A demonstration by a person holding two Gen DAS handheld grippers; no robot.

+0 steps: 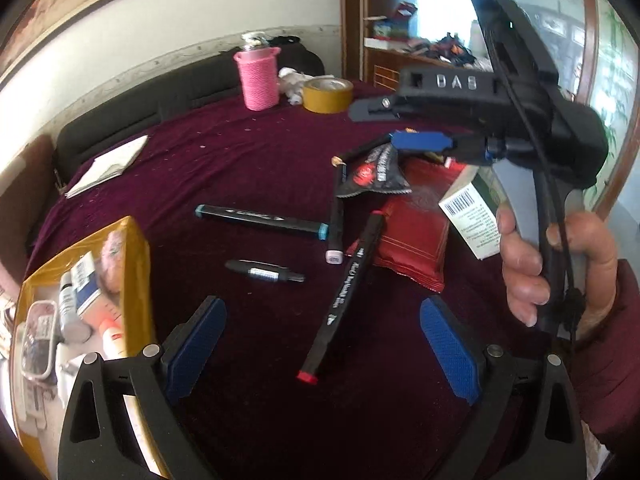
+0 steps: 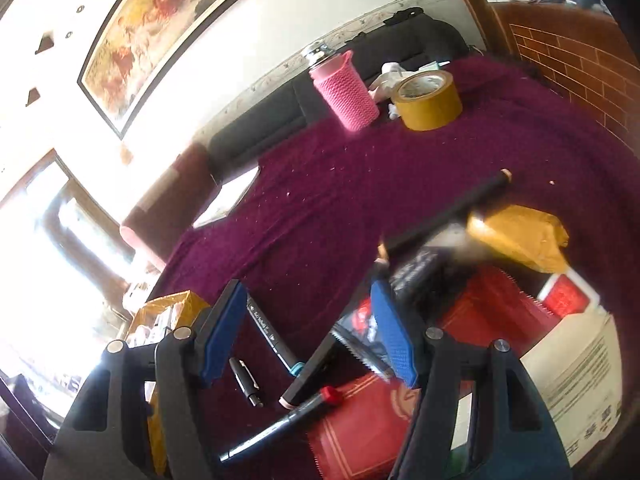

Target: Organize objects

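Several markers lie loose on the table (image 1: pixel 248 152); the red-capped marker (image 1: pixel 344 292) looks light, stiff and smooth, best pinched mid-barrel. Left hand-held gripper (image 1: pixel 320 344) and right hand-held gripper (image 2: pixel 308 336) both gape, grasping nothing.

right gripper (image 1: pixel 420 142): in the left wrist view only one blue pad shows, the other finger is hidden behind the body, so its opening cannot be read there
red packet (image 2: pixel 360 432): lower part cut off by the frame edge and crossed by the gripper arm
black snack packet (image 2: pixel 416 280): motion-blurred, print unreadable
white box (image 1: pixel 474 216): far end hidden behind the hand (image 1: pixel 556 264)
yellow bag (image 1: pixel 80 288): cut by the left edge, contents too crowded to name
window area (image 2: pixel 60 248): blown out white
marker lettering (image 1: pixel 348 284): too small to read
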